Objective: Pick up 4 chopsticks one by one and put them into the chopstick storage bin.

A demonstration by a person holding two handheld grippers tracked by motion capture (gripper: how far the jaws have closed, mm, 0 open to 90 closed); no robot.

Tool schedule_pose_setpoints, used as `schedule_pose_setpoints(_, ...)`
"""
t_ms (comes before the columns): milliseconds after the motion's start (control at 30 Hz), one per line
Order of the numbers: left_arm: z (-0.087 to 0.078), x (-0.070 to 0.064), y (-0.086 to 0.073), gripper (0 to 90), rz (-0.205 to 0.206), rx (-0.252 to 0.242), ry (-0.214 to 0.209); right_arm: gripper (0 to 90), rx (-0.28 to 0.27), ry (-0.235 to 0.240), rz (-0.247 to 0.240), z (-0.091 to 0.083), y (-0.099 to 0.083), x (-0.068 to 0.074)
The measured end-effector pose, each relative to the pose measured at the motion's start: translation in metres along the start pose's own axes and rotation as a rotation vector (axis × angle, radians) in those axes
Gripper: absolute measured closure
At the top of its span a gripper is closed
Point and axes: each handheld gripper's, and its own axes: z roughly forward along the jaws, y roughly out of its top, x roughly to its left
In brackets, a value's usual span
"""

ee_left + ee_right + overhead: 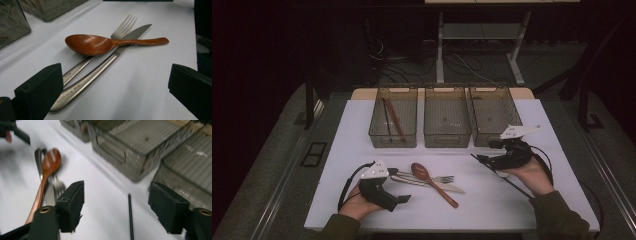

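Wooden spoon [95, 44] across fork [122, 28], knife [100, 71] | bins [445, 117] behind

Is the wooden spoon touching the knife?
Touching. In the left gripper view the wooden spoon lies across the knife and the fork, its neck resting directly on both.

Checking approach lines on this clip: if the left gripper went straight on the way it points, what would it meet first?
Probably the metal knife handle, lying between the open left gripper's jaws, beside the fork.
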Motion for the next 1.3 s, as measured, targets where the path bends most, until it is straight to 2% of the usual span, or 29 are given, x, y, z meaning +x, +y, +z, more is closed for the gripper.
schedule_pose_setpoints(100, 0.0, -0.001, 0.0, 0.0, 0.001, 0.0, -0.001, 29.9, 0.004, -0.01, 0.008, -0.007, -0.011, -0.001)
schedule_pose_setpoints(400, 0.0, -0.001, 0.0, 0.0, 0.001, 0.001, 0.001, 40.9, 0.025, -0.023, 0.023, -0.027, -0.042, -0.001)
schedule_pose_setpoints(500, -0.001, -0.001, 0.0, 0.0, 0.001, -0.002, 0.003, 45.7, 0.027, -0.015, 0.041, -0.034, -0.051, -0.002)
schedule_pose_setpoints(700, -0.001, -0.002, 0.0, 0.0, 0.0, 0.0, 0.006, 56.0, 0.06, -0.038, 0.053, -0.043, -0.068, -0.004)
schedule_pose_setpoints(833, -0.001, -0.002, 0.0, 0.0, 0.001, -0.001, 0.009, 61.5, 0.106, -0.066, 0.041, -0.043, -0.079, -0.009)
schedule_pose_setpoints(933, -0.001, -0.002, 0.0, 0.0, 0.001, -0.001, 0.009, 65.0, 0.131, -0.052, 0.053, -0.04, -0.085, -0.012)
schedule_pose_setpoints(1133, -0.001, -0.002, 0.0, 0.0, 0.004, -0.001, 0.008, 72.2, 0.195, -0.066, 0.046, -0.033, -0.092, -0.018)
schedule_pose_setpoints(1300, -0.001, -0.003, 0.0, 0.0, 0.004, -0.001, 0.007, 77.1, 0.219, -0.056, 0.054, -0.029, -0.094, -0.021)
